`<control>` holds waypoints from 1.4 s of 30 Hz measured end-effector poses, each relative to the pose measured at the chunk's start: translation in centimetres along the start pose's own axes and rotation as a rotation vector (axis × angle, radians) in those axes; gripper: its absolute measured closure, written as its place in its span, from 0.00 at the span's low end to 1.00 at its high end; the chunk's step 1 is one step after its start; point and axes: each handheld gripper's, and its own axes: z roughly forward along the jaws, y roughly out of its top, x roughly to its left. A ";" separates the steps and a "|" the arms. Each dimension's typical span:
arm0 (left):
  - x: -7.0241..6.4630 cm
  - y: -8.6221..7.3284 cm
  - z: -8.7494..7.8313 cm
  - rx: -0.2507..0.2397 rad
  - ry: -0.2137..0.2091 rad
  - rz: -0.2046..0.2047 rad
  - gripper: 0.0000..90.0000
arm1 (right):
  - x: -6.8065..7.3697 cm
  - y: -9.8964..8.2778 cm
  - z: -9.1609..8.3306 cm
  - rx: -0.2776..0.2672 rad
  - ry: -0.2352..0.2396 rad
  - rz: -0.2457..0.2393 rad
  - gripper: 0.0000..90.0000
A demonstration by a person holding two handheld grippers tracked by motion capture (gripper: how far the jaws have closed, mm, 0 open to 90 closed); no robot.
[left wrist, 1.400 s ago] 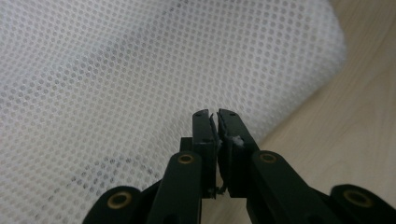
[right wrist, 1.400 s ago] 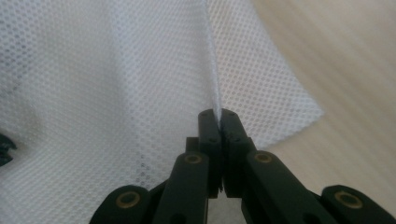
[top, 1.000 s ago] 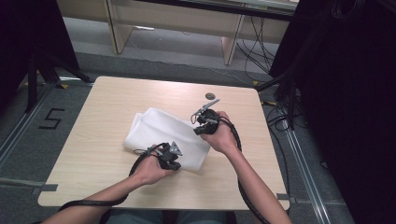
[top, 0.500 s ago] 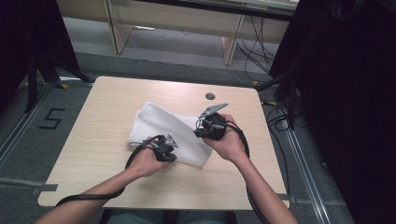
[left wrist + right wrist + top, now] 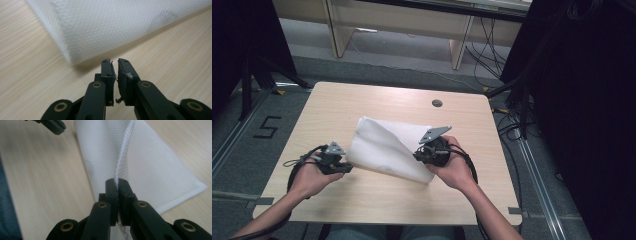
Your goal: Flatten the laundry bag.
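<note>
The right tool (image 5: 117, 182) is clenched on an edge of the white cloth (image 5: 387, 147), the weave rising in a thin raised ridge straight out from between its jaws in the right gripper view; in the high view that tool (image 5: 424, 154) sits at the cloth's 4 o'clock corner, holding that side lifted and curled over toward the middle. The left tool (image 5: 114, 63) has its jaws nearly together with only a narrow slit between them and nothing in it; the cloth (image 5: 120, 25) lies just beyond its tips at 12 o'clock, apart from them, with bare wood between. In the high view the left tool (image 5: 343, 167) rests at the cloth's 8 o'clock corner, just beside the fabric rather than on it. The cloth lies near the middle of the tabletop (image 5: 362, 100), its far edge toward 12 o'clock flat, its near part doubled and loosely rolled. Judging from this, the work looks like a fold about halfway: one side is gripped and turned over, but the layers are not squared up, the near edge is rounded rather than creased, and the left corner is ungrasped. What seems left is for the left tool to take its corner, for both to carry the flap across, lay it flat and let go. A small dark hole (image 5: 437, 103) marks the tabletop at 1 o'clock, well clear of the cloth.
</note>
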 end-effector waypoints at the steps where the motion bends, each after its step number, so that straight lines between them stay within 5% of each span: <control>1: 0.2 -0.4 -0.4 -0.005 0.000 -0.008 0.90 | 0.2 -0.1 0.0 -0.006 0.017 0.001 0.98; 8: 1.3 -2.2 -1.8 -0.007 0.019 -0.047 0.89 | 1.8 -0.7 0.1 0.003 0.064 -0.061 0.98; 14: 2.2 -2.0 -3.1 -0.025 0.051 -0.053 0.87 | 3.1 -1.6 0.0 0.031 0.104 -0.039 0.98; 19: 2.9 -2.2 -3.0 -0.017 0.076 -0.066 0.86 | 4.2 -2.7 0.1 0.047 0.154 -0.087 0.97; 26: 3.6 -2.2 -2.9 -0.028 0.094 -0.091 0.84 | 5.3 -4.3 0.2 0.095 0.205 -0.086 0.97; 39: 1.8 -1.6 -2.3 -0.024 0.058 -0.010 0.79 | 5.3 -6.7 1.8 0.154 0.223 -0.066 0.97; 42: 0.6 -1.0 -1.9 -0.029 0.035 0.025 0.78 | 5.4 -7.2 2.1 0.189 0.208 -0.022 0.96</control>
